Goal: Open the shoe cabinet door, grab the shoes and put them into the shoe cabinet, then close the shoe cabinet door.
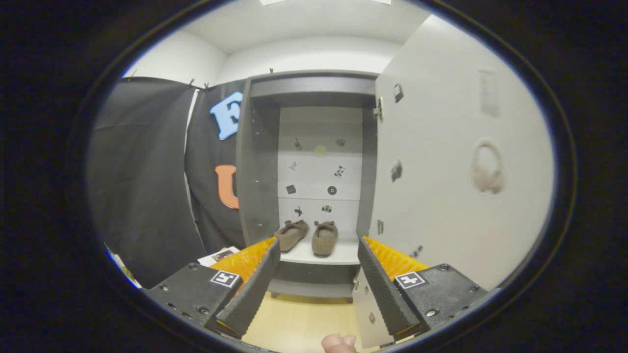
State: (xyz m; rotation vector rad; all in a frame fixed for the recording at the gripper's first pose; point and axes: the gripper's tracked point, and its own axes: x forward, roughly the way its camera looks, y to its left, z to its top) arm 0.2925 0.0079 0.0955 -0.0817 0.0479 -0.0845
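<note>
Tool: the tool [319, 245] points straight ahead at the open shoe cabinet, its two fingers spread wide apart and holding nothing.
Fingers: the left finger [252, 289] and the right finger [385, 289] rise from about 7 and 5 o'clock, angling up and slightly inward toward the cabinet's lower shelf.
Shoe cabinet: the shoe cabinet [255, 162] stands at 12 o'clock beyond the fingers, tall and narrow, with dark side walls and a pale back panel carrying small dark stickers.
Door: the cabinet door [456, 162] is swung fully open to about 3 o'clock, hinged on the cabinet's right edge, its pale inner face turned this way; it bears a few small stickers.
Shoes: a pair of brown shoes [306, 236] sits side by side on the lower shelf [338, 254] inside the cabinet, between and just beyond the fingertips. The left shoe is turned at a slant, the right one lies straight, toe toward the viewer.
Floor: a light wooden floor [294, 318] shows between the fingers at 6 o'clock.
Hand: part of a person's hand [338, 343] peeks in at 6 o'clock below the fingers.
Papers: some printed sheets [218, 255] lie on the floor at about 8 o'clock, beside the left finger.
</note>
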